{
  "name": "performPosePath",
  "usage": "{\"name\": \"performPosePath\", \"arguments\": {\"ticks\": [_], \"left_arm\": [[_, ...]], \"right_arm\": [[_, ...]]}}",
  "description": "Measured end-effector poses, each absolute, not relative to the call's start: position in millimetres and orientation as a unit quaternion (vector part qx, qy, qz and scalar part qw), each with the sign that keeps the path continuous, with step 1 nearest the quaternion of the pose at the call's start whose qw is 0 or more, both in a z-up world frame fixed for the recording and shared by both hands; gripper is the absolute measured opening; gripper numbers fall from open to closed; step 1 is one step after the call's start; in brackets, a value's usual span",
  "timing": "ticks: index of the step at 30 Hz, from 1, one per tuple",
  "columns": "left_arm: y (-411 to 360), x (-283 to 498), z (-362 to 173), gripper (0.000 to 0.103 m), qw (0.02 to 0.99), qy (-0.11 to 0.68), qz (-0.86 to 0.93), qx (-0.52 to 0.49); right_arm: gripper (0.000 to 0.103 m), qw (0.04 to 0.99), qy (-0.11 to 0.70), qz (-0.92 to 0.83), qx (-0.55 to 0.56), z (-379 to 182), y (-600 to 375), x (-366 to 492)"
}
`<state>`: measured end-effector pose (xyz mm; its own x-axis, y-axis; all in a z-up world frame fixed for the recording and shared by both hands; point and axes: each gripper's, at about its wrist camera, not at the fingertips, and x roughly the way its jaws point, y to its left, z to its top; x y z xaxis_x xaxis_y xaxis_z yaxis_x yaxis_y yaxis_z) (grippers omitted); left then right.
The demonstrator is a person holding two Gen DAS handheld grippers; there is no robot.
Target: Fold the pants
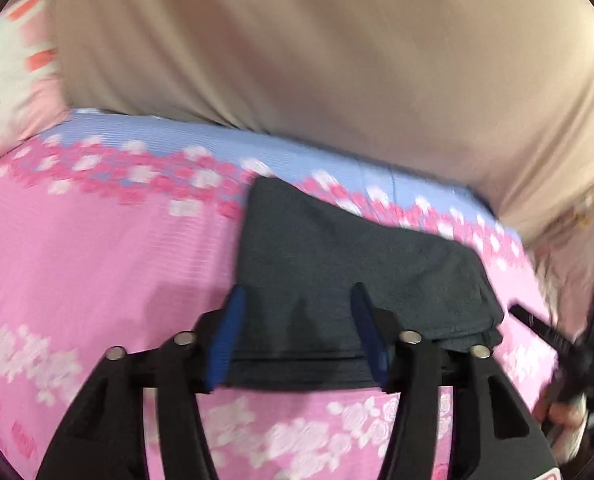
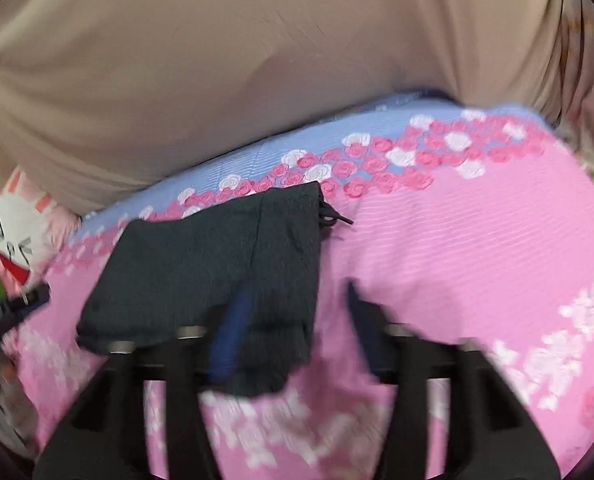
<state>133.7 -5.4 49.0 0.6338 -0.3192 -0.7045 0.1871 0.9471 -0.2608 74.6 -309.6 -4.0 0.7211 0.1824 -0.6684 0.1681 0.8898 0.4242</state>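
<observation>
Pants [image 1: 337, 264] are the dark grey bundle lying on the pink floral bedsheet [image 1: 97, 248], already folded down into a compact, roughly rectangular stack near the blue strip along the sheet's far edge, so I'd guess the job is about done. Going left to right: over on the left there's a white bunny plush [image 2: 13, 236] at the edge of the bed, well clear of everything. Then the left gripper [image 1: 297, 304], hanging just over the near edge of the bundle with its blue-padded tongs spread apart. The cloth sits in the gap as the camera sees it, but the pads aren't pressing on it, so it reads like a let-go after laying the fold down. The right gripper [image 2: 297, 304] is likewise spread wide, one tong over the right end of the pants and the other over bare sheet, pinching nothing. A black drawstring [image 2: 333, 216] pokes out at the far right corner, which may want tucking in. Behind it all is a big beige sheet or cushion [image 2: 177, 80], not in the way. Both views are motion-blurred, so fine detail is iffy.
</observation>
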Motion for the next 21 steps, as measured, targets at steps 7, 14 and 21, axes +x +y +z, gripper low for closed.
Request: {"name": "performPosePath", "arguments": {"ticks": [7,14,21], "left_arm": [[4.9,160.2,-4.3,0.017,0.879,0.462,-0.107,-0.049],[38.7,150.4,-16.6,0.006,0.881,0.468,-0.061,-0.043],[50.1,142.0,-3.5,0.066,0.878,0.460,-0.073,-0.111]], "right_arm": [[0.031,0.894,0.358,0.061,0.262,4.0,-290.1,80.5],[0.043,0.895,0.375,0.012,0.241,-39.3,-302.4,56.1],[0.066,0.874,0.378,0.042,0.303,-35.8,-318.5,47.0]]}}
